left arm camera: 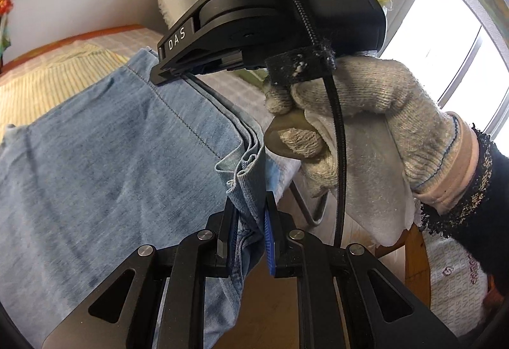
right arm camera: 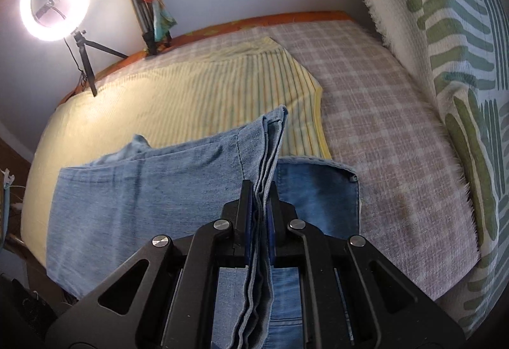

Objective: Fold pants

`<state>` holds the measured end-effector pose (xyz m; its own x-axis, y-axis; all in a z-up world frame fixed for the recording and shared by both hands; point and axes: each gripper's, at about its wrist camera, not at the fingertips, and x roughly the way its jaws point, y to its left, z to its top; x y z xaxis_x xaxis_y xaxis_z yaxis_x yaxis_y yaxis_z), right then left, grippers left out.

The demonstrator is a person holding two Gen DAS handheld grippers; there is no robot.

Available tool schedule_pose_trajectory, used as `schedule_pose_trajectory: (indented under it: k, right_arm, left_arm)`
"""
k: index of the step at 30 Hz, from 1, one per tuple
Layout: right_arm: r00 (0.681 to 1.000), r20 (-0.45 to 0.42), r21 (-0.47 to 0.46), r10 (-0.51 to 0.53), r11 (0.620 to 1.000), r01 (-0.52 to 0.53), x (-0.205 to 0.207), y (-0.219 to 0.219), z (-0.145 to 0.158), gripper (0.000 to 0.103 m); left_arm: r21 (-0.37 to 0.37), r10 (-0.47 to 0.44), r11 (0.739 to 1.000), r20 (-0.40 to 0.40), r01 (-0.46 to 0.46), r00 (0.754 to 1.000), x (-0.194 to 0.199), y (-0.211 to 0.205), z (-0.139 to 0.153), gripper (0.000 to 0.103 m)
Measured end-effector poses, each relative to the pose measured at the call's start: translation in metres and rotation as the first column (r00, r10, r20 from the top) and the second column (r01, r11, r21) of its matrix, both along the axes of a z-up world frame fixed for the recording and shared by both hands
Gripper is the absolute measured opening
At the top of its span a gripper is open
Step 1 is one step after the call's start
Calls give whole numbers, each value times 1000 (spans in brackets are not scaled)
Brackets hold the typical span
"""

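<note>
Over the bed [right arm camera: 381,113], both grippers [left arm camera: 249,221] [right arm camera: 261,205] pinch the pants [right arm camera: 143,189]' stacked hems; thick layers could slip toward six o'clock, skewing the fold.

**Readable lettering in the two views**

Left wrist view: the white capital letters "DAS" stand on the black side plate of the right gripper [left arm camera: 178,70], at about 11 o'clock from the picture's middle, printed along a narrow end face and tilted upward to the right. At about 4 o'clock, near the lower right edge, a white printed cloth [left arm camera: 458,279] carries rows of grey letters and some red characters; they are too small and warped to read. Right wrist view: no text, number or sign can be read.
</note>
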<state>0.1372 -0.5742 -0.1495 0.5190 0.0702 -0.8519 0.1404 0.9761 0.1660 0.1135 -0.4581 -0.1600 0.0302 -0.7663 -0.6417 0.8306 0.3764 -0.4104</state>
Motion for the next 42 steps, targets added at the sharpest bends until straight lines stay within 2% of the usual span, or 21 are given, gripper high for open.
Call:
schedule_pose_trajectory:
  k: [4,6,8,12,14,17,21,23,25,28,33,37,39,42]
  right_arm:
    - [999,-33,-9,1,1000,-1,3,-2,-15,8]
    - [999,-38,-9,-6,1000,6,4,-3,-20,8]
    - [999,-44,-12,-11,1000,10,5,-3,-24,8]
    - [998,-54,-16,-17,1000,16,6,-3,-27,8]
    - [998,-58,-17,-19,1000,18,6,-3,-29,8]
    - [998,-68,-36,-7,999,5,6,-3,-32,8]
    - [997,-82,-29,-13,1000,11,6,-8,-34,8]
    - [995,-95,-83,-25,996,17,4,-8,-31,15]
    - [993,-103,-160,-57,986,40,1,-10,-25,20]
    - [995,-74,-167,-61,985,48,-9,-12,-12,20]
    - [1000,-21,-94,-2,996,0,-26,11,3,20]
    - [999,-5,-68,52,996,-53,-28,46,-2,20]
    - [996,-11,-84,84,993,-85,-23,66,-8,20]
    - [993,-38,-137,113,984,-117,-13,87,-19,20]
  left_arm:
    - [20,0,1000,-25,1,1000,4,-14,-8,13]
    - [26,-15,1000,-45,16,999,4,-16,-8,19]
    - [46,-38,998,-59,41,998,3,-15,-8,23]
    - [56,-38,998,-70,42,997,5,-1,-6,23]
    - [54,-30,998,-86,34,996,10,13,-4,23]
    - [58,-5,998,-54,9,999,17,47,7,23]
    - [61,81,995,6,-81,997,31,102,25,23]
    - [58,146,987,33,-148,989,41,135,32,23]
    - [75,227,970,55,-230,972,56,170,33,24]
    - [90,325,940,49,-328,944,67,221,24,24]
    - [143,470,873,14,-467,883,71,283,7,24]
    - [176,564,815,-23,-552,826,71,311,-12,31]
    - [197,589,795,-24,-574,808,65,321,-19,31]
    - [227,607,778,-29,-586,794,63,327,-28,31]
